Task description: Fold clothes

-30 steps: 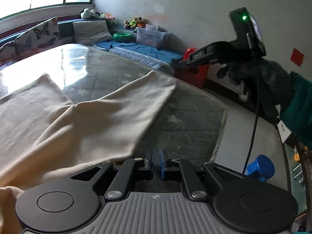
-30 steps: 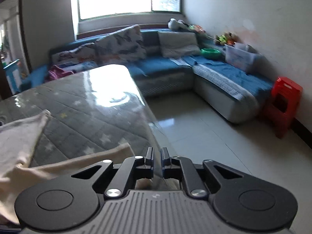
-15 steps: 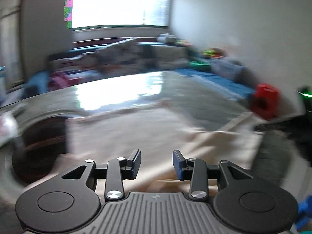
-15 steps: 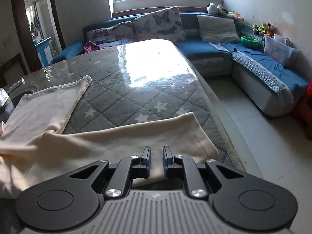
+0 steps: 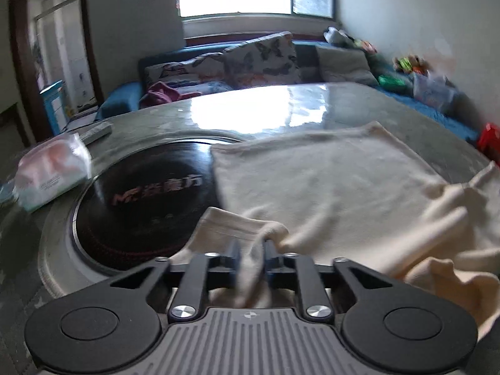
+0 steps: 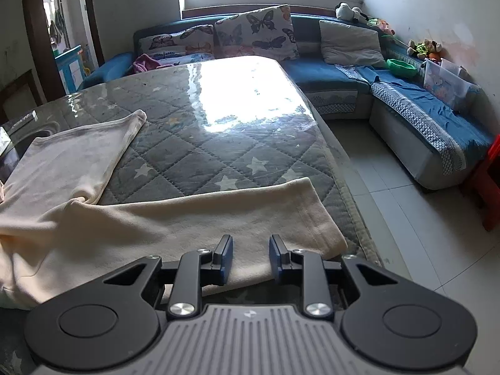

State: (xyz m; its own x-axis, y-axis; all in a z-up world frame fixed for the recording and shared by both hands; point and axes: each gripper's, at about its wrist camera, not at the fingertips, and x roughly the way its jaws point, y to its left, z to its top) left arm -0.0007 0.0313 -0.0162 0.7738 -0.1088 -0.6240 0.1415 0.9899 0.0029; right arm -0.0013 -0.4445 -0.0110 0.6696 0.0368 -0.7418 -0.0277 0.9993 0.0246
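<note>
Two grippers: left gripper (image 5: 252, 254) pinches a bunched fold of the cream garment (image 5: 328, 187); right gripper (image 6: 251, 257) has its fingers spread, holding nothing, above the garment's near hem.
Garment: spread over the quilted star-print table cover (image 6: 218, 143).
Left view only: black round cooktop (image 5: 147, 200) printed "MF" plus Chinese characters; tissue pack (image 5: 51, 172), lettering unreadable.
Right view only: clear storage bin (image 6: 448, 82) on the blue sofa (image 6: 406, 100); contents indistinct.

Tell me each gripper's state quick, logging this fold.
Left gripper: shut on the cream garment.
Right gripper: open, over the garment's edge.
</note>
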